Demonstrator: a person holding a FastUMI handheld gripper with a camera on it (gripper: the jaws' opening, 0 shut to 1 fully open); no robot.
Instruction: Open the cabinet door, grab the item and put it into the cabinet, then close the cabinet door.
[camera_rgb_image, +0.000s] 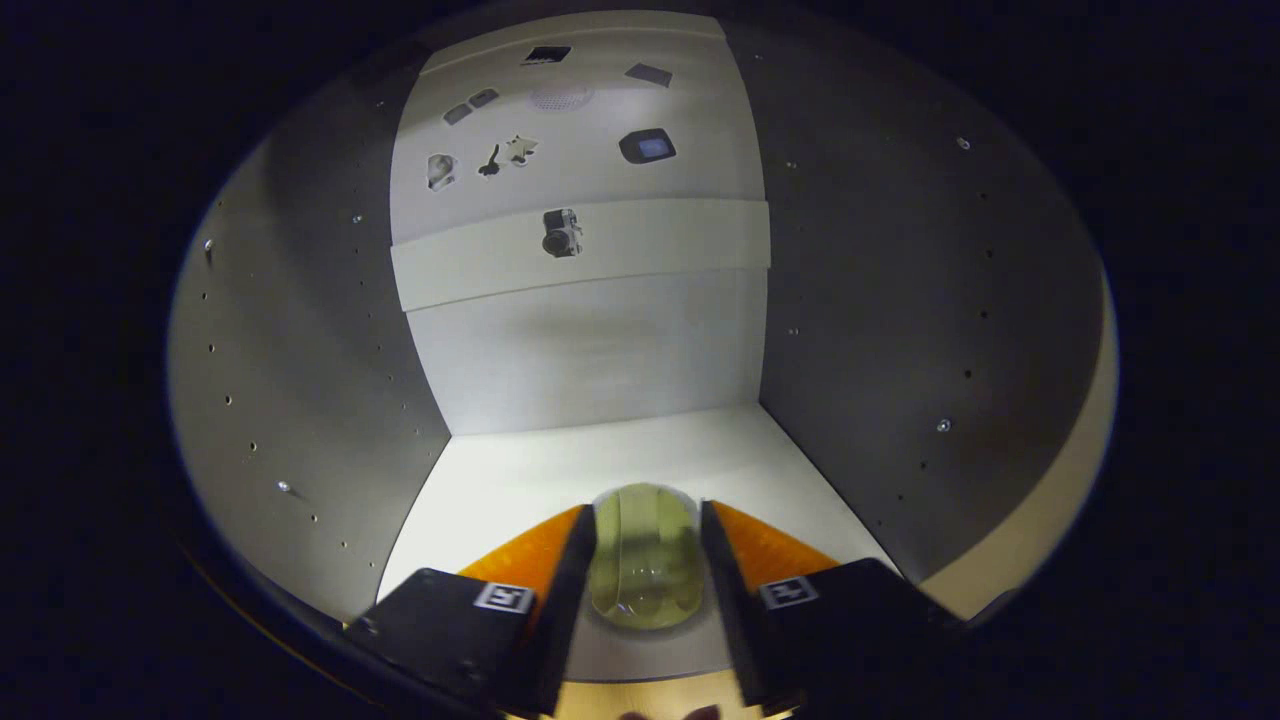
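I am looking into the open cabinet, whose white floor (560, 465) runs back to a pale back wall (590, 350). A pale yellow-green, translucent, rounded item (645, 565) sits low over the front of that floor. My gripper (646, 512) holds it, with the black fingers (570, 590) touching its left and right sides. Orange finger parts flank it. Whether the item's underside rests on the floor is hidden.
Grey side walls with rows of peg holes stand close at the left (300, 380) and right (900, 340). A white cross board (660, 245) spans the back wall higher up, with small dark stickers above it. The cabinet's lit front edge (1040, 520) lies to the right.
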